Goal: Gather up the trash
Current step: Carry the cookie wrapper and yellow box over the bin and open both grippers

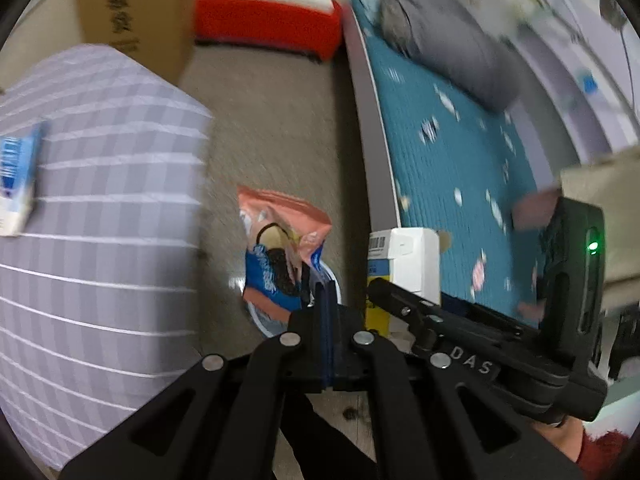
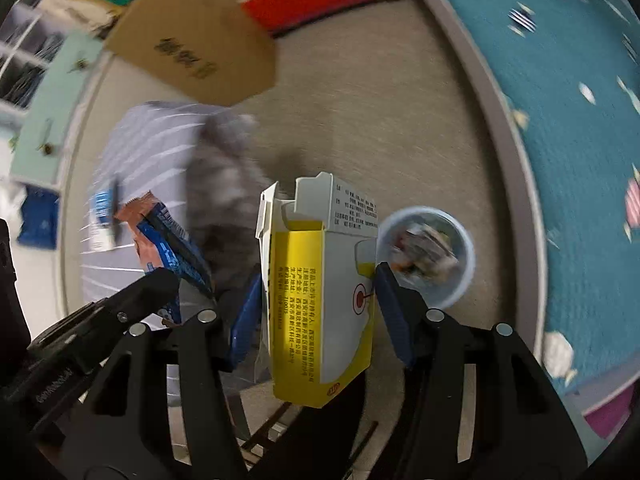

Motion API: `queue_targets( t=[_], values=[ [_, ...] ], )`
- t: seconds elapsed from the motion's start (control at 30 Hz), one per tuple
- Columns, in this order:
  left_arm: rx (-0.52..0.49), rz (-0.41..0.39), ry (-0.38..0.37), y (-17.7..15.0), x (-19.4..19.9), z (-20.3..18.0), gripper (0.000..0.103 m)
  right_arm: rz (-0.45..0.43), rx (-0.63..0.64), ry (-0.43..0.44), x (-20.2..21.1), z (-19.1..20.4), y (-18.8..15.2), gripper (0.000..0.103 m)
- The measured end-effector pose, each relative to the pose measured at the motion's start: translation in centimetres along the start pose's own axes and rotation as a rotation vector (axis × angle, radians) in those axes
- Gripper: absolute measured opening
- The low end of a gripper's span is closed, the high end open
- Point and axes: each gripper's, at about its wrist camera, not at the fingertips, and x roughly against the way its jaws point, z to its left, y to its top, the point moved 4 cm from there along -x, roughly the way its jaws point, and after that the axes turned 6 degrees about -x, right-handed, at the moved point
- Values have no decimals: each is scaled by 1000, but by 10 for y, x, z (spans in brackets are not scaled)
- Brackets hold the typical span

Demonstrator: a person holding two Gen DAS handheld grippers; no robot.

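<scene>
Already both hands carry trash: the left tool (image 1: 325, 292) is pinched fully closed on a pink-and-blue snack wrapper (image 1: 280, 248), and the right tool (image 2: 320, 296) clamps an opened yellow-and-white carton (image 2: 320, 296) between its pads. Right of that carton, a small blue bin (image 2: 430, 254) with scraps stands on the floor beside the teal bed (image 2: 580, 120). Dropping both pieces in appears to remain.

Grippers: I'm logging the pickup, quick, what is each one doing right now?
Left gripper: shut on the snack wrapper.
Right gripper: shut on the yellow-and-white carton.
</scene>
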Motion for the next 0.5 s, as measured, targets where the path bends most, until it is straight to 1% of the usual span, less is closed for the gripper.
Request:
queue_targets(
  t=[0.1, 0.2, 0.27, 0.37, 0.5],
  values=[
    [-30, 76, -11, -11, -43, -19, 0, 10, -51, -36, -7, -44, -7, 55],
    [-62, 130, -16, -22, -79, -33, 0, 16, -91, -61, -17, -81, -14, 55],
    [-75, 155, -19, -28, -97, -37, 0, 17, -117, -68, -25, -95, -16, 55],
    [-80, 184, -4, -35, -116, -36, 0, 20, -143, -57, -35, -104, -16, 55],
    [-78, 200, 26, -37, -127, -30, 0, 22, -172, -57, -52, -111, -15, 60]
  ],
)
